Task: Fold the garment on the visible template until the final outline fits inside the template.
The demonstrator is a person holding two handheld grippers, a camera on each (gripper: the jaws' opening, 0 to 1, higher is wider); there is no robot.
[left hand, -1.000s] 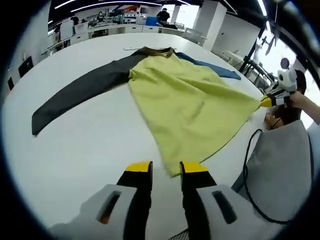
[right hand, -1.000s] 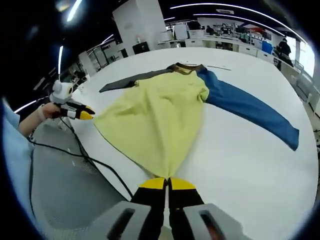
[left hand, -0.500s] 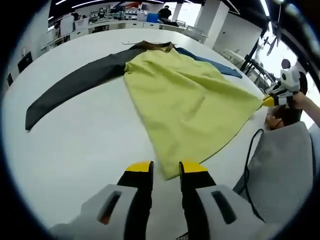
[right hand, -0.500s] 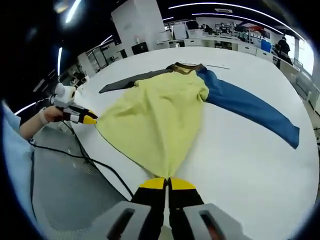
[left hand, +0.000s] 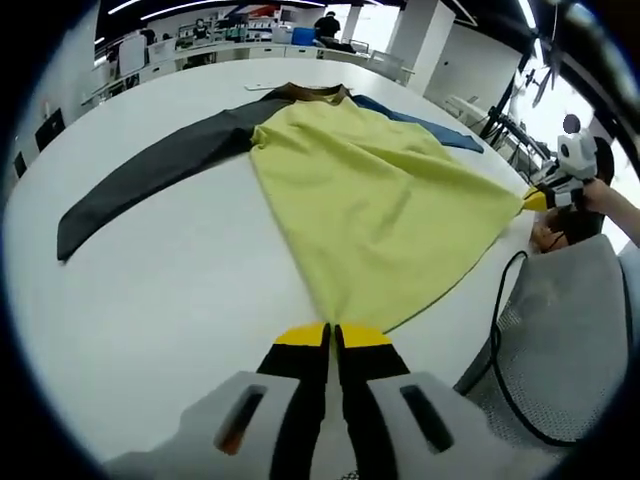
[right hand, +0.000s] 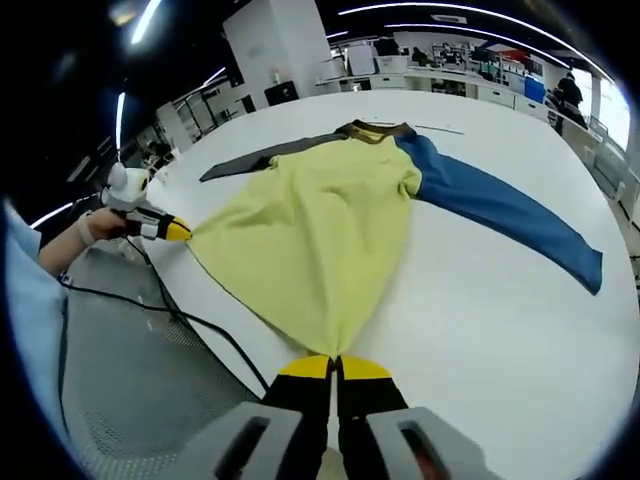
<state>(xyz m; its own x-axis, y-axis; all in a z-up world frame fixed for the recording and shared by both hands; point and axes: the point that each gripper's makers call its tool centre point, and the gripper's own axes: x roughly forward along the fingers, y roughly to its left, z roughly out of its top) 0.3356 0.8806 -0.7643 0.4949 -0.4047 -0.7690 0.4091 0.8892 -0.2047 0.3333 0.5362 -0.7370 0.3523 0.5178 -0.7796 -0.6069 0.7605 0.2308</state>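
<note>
Garment (left hand: 375, 200) lengthwise, collar far, hem corners pinched in left gripper (left hand: 331, 335) and right gripper (right hand: 334, 365).

Open-plan lab or workshop hall. Long ceiling light strips (right hand: 440, 22) overhead. White square columns (right hand: 275, 45) rise between the work areas. Far benches (left hand: 190, 55) crowded with equipment, too small to identify, possibly instruments. A person (left hand: 327, 26) stands at one bench. Large white table (left hand: 150, 280) in foreground, black cable (right hand: 150, 300) trailing off its edge.
</note>
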